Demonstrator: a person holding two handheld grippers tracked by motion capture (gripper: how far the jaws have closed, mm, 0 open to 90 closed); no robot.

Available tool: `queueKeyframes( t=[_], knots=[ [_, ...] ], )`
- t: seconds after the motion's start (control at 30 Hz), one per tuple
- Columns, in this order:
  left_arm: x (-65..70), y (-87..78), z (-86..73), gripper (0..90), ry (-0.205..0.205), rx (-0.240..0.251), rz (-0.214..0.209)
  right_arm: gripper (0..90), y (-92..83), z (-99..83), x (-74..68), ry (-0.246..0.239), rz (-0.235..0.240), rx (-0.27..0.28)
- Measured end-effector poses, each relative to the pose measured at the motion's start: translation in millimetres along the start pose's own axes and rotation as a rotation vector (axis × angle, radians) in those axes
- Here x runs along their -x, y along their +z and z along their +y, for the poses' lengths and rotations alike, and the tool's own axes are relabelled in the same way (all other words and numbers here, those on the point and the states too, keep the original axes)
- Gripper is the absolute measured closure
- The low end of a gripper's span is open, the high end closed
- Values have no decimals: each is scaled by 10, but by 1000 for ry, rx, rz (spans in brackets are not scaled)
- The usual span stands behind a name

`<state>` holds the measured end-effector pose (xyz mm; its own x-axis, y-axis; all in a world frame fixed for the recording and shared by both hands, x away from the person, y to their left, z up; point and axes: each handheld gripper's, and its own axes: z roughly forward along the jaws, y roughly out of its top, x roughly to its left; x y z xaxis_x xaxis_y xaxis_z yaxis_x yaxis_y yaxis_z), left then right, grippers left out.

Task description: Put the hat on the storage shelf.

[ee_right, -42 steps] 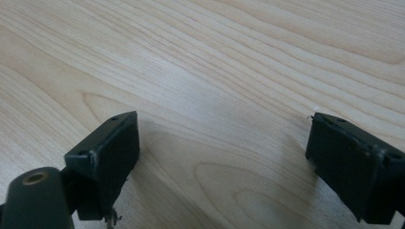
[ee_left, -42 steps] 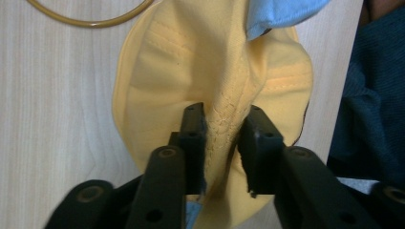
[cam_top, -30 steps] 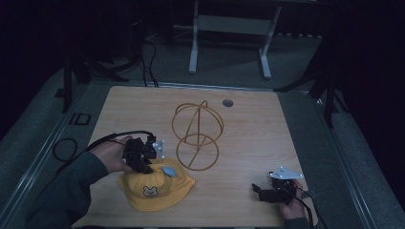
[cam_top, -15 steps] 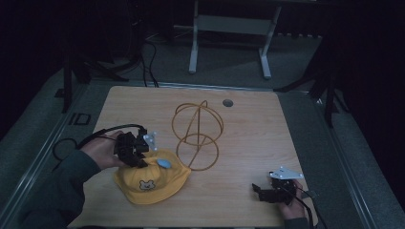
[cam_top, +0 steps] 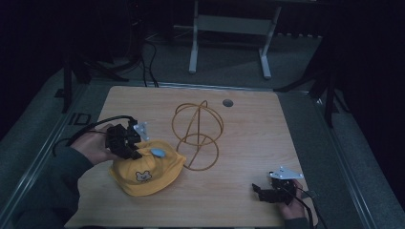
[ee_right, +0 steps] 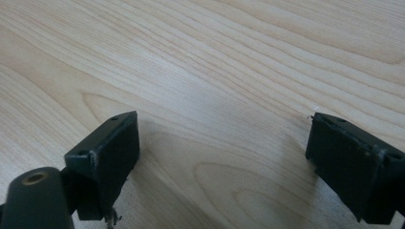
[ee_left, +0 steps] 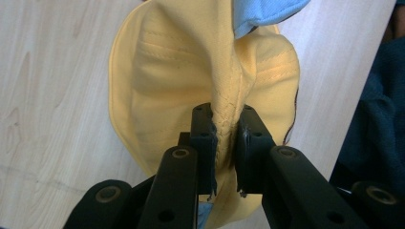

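Observation:
A yellow cap (cam_top: 145, 169) with a small bear patch and a light-blue top button lies on the wooden table (cam_top: 239, 119) at the front left. My left gripper (cam_top: 130, 148) is shut on a fold of the cap's fabric (ee_left: 224, 138) at its back edge; the pinched cloth rises between the two jaws. A gold wire hat stand (cam_top: 197, 135) is upright at mid-table, just right of the cap. My right gripper (cam_top: 260, 192) rests low at the front right corner, open, with bare wood between its fingers (ee_right: 107, 152).
A small round grey grommet (cam_top: 228, 102) sits in the tabletop near the far edge. Beyond the table stands a white metal frame (cam_top: 229, 33), with cables on the floor. The table's front edge runs close to both hands.
My left gripper has drawn back to the left, dragging the cap with it away from the wire stand. The right gripper has stayed put.

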<state>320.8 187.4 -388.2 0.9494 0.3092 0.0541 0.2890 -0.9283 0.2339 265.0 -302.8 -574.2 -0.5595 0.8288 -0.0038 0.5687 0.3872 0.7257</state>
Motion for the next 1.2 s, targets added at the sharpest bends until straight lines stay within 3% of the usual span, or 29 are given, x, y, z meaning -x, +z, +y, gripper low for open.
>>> queueKeyframes(
  t=[0.23, 0.77, 1.2],
  knots=[
    [-49, -64, -35, 798, -38, 16, 33, 110, 0, 0, 0, 1, 0, 0],
    [-77, -232, -117, 797, -49, 64, 86, 110, 0, 0, -1, 1, 0, -1],
    [-94, -339, -206, 798, -67, 114, 105, 110, 0, 0, -1, 1, 0, -1]
  ],
)
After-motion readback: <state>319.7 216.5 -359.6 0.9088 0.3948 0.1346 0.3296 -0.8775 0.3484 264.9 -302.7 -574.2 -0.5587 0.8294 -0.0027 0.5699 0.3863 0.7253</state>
